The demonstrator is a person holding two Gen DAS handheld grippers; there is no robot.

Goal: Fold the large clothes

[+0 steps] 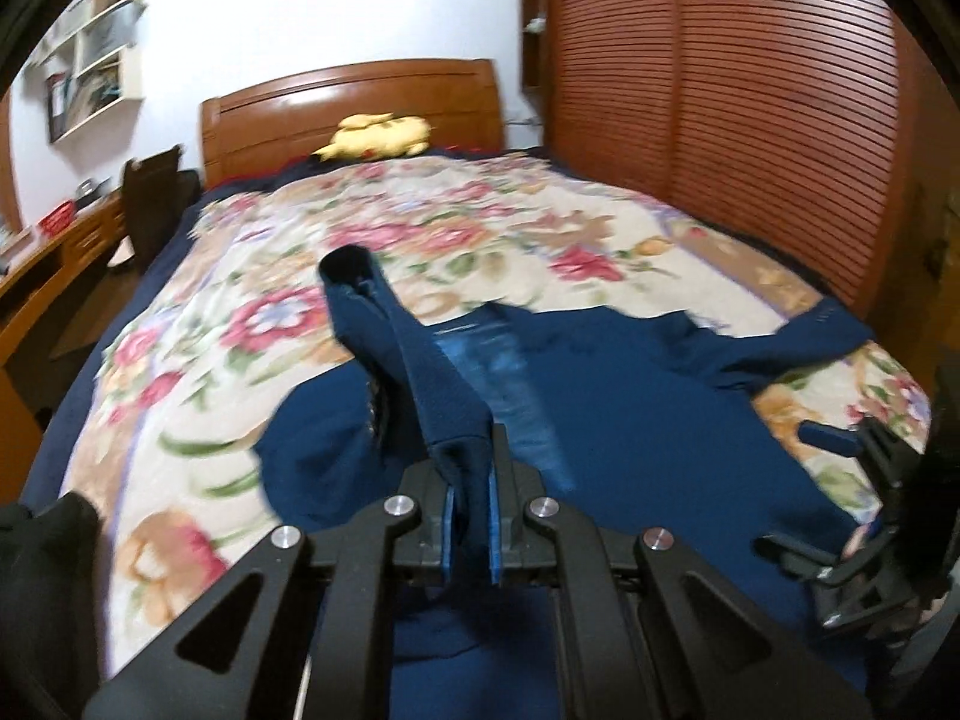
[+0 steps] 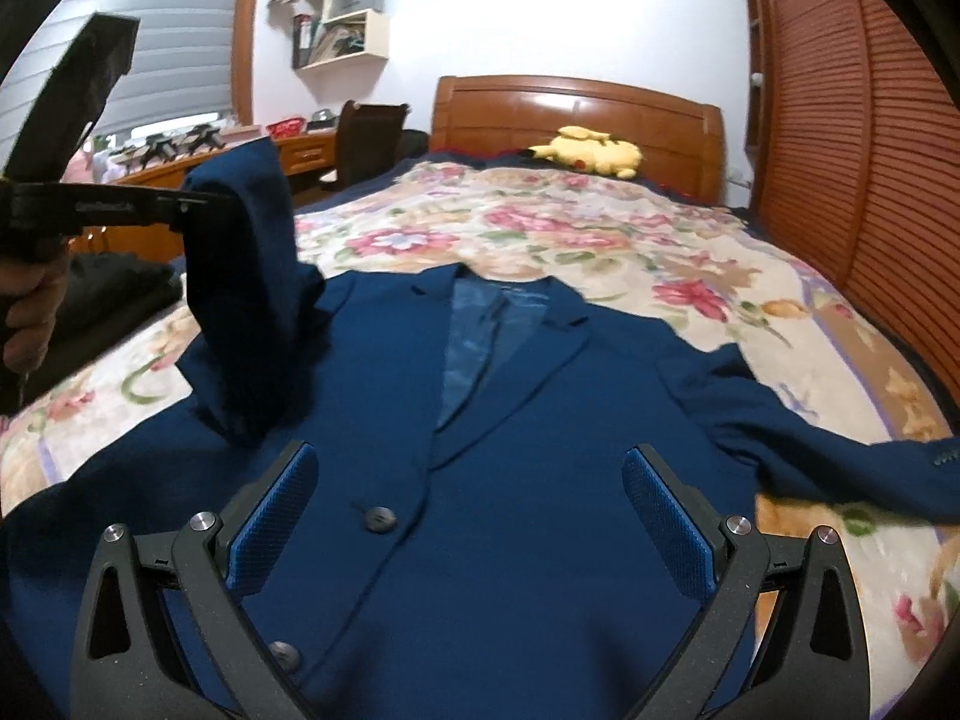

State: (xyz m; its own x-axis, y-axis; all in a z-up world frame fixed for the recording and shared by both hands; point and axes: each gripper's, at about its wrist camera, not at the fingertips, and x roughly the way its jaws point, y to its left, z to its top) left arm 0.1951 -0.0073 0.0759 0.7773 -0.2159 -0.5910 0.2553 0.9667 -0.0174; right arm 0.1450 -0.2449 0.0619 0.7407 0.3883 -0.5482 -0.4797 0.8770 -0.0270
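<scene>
Pressed together on blue cloth, the jaws of the left gripper (image 1: pixel 471 516) pinch a sleeve (image 2: pixel 246 276) of the navy jacket (image 2: pixel 510 480) and hold it up off the bed; seen from the right wrist, the sleeve hangs in a tall fold from the gripper's tip at the far left, with the rest of the jacket below it. A hand (image 2: pixel 30 312) grips that tool's handle at the left edge. Spread wide, the jaws of the right gripper (image 2: pixel 471 516) hover over the jacket's front with only flat cloth under them, blue pads (image 2: pixel 276 516) apart and pinching nothing.

Face up on the floral bedspread (image 2: pixel 600 234), the jacket lies at the near end of the bed, collar toward the far headboard (image 2: pixel 576 114), lapels open on a lighter blue lining. Two dark buttons (image 2: pixel 378 519) sit on the front, near the middle. Its other sleeve (image 2: pixel 840 450) stretches out flat to the right.

On the far end of the bed a yellow plush toy (image 2: pixel 591 156) lies against the headboard. White wall shelves (image 2: pixel 342 18) at the far left hold books and papers, too blurred to read. A desk (image 2: pixel 300 150) below them carries small clutter, with a dark chair (image 2: pixel 366 132) beside it. Slatted wooden wardrobe doors (image 2: pixel 870 150) run along the right.
</scene>
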